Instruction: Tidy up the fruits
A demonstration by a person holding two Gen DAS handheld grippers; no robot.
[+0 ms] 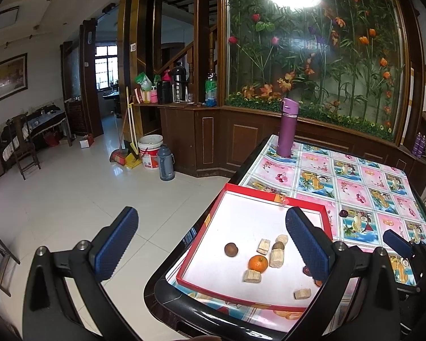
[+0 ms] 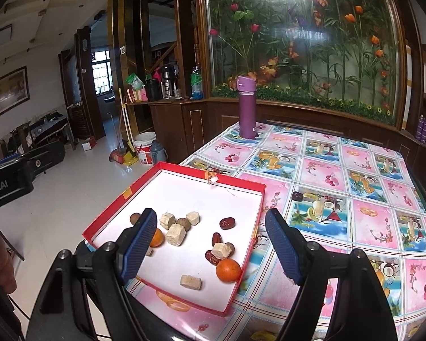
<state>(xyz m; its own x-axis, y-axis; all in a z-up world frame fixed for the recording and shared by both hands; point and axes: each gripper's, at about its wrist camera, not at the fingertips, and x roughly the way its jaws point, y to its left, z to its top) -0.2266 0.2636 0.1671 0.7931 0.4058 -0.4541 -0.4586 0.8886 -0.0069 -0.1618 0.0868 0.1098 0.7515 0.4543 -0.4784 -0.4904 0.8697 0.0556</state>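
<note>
- Right wrist view: your right gripper [image 2: 211, 241] hangs spread wide above the near part of the red tray [image 2: 242, 270], nothing between its blue pads.
- Left wrist view: your left gripper [image 1: 213, 244] is likewise parted and empty, its left finger out over the floor, its right finger over the tray's right side.
- Red tray: white inside, sitting at the table's near left corner on the fruit-print tablecloth [image 2: 363, 187].
- Tray contents: two oranges, one near the right wall [image 2: 228, 270], one half hidden behind your right gripper's left finger [image 2: 157, 237].
- Tray contents: pale cut chunks [image 2: 176, 234] scattered in the middle and front.
- Tray contents: red dates [image 2: 227, 223] on the right side; round brown fruits [image 2: 183, 224] among the chunks.
- Loose item: one dark date [image 2: 297, 196] on the cloth, just beyond the tray's right wall.
- Other: purple bottle [image 2: 247, 107] upright at the table's far edge.
</note>
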